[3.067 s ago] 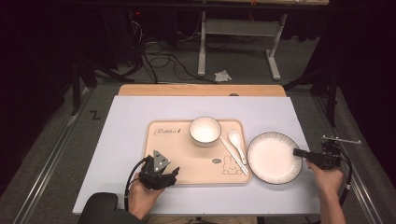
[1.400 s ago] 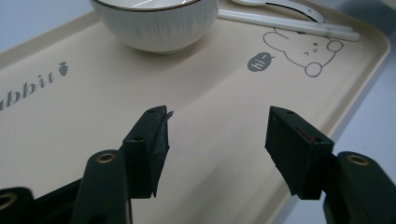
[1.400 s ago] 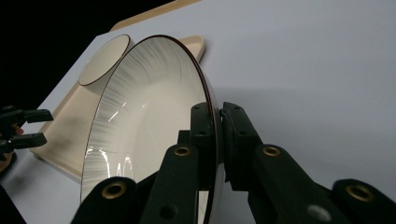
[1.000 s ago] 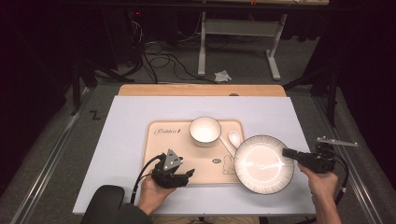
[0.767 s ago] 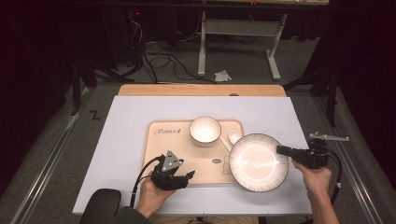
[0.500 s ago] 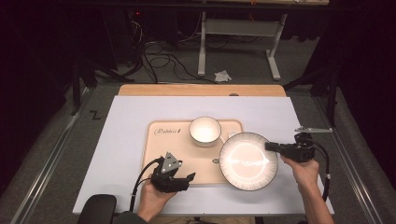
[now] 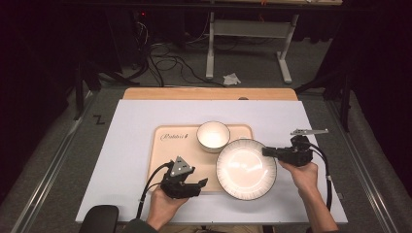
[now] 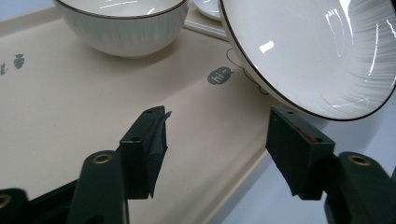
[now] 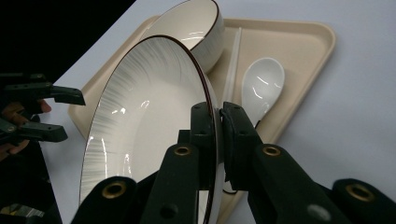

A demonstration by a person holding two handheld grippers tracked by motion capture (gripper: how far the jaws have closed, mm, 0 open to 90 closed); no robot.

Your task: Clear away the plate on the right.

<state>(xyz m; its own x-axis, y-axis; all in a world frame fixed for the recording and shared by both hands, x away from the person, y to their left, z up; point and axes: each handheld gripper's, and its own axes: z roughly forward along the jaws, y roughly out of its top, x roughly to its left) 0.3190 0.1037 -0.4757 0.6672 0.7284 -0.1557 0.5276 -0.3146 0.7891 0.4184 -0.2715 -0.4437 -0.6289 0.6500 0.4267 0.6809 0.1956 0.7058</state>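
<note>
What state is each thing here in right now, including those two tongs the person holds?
White round ceramic plate with dark rim: gripped by its rim, lifted, tilted over the tray.
White ribbed ceramic bowl: upright, empty, on the tray.
White ceramic spoon: lying on the tray.
Beige plastic tray: flat on the table.
Right tongs: clamped on the plate.
Left tongs: open, empty.

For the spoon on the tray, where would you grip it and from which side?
Grip the spoon by its handle, probably from above with the jaws across it: the handle is narrow and straight, the scoop wide and slick. The plate, held in the right gripper, overhangs it, so it likely must clear first.
</note>
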